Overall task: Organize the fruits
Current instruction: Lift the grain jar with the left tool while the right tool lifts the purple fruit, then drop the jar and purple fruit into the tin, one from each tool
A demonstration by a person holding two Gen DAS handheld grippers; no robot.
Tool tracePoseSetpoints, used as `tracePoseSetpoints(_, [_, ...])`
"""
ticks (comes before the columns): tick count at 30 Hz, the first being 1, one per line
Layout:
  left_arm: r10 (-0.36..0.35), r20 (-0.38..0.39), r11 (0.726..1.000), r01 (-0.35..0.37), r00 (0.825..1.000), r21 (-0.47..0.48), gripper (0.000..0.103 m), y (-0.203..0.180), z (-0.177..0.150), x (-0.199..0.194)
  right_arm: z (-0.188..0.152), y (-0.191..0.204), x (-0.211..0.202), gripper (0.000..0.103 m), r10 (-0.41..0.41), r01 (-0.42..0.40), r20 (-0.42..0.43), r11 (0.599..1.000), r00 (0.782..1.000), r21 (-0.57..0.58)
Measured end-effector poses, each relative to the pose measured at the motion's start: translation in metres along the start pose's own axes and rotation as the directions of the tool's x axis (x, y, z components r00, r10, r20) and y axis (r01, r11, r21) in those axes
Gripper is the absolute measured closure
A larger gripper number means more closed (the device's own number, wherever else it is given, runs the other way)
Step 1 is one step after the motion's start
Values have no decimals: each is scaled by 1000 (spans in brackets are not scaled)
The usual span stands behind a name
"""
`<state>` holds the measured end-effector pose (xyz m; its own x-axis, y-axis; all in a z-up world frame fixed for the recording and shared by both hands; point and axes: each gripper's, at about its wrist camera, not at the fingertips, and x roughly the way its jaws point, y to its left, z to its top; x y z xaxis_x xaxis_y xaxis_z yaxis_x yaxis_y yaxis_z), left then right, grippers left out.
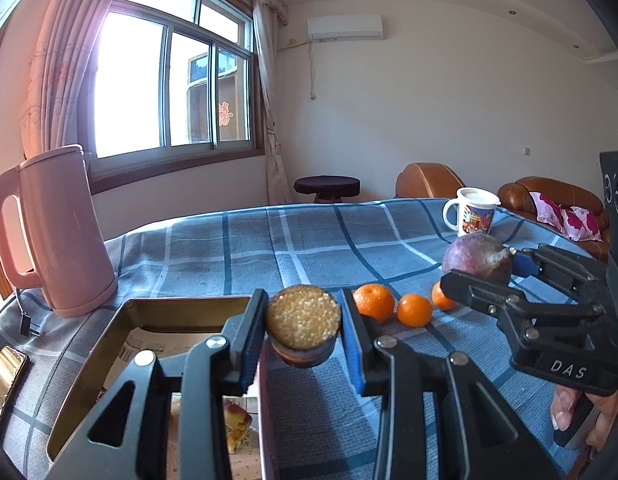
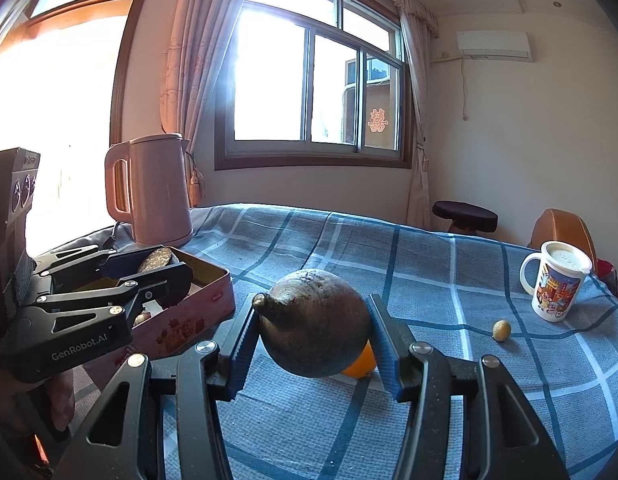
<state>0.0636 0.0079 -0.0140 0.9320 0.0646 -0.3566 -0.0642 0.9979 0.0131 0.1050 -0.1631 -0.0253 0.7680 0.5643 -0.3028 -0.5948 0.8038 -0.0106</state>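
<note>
Black fingers of my left gripper (image 1: 303,326) pinch a round, crumb-topped, cake-like piece (image 1: 303,317), jaws narrow, right over the rim of the open tin (image 1: 181,305), I'd say ready to go in. Over in my right gripper (image 2: 313,338), jaws set wider, blue ribbed pads hug a smooth purple-brown fruit (image 2: 315,322) with a stubby tip, lifted above the checked cloth (image 2: 429,280). Glossy mandarins (image 1: 373,302) wait in a row beside the tin, unsorted.
</note>
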Motion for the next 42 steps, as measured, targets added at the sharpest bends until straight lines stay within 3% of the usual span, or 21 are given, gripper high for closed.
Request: tracePoseSetpoints(42, [119, -117, 984, -133, 986, -116, 66, 105, -18, -11, 35, 113, 57, 49, 196, -206, -79, 968, 977, -144])
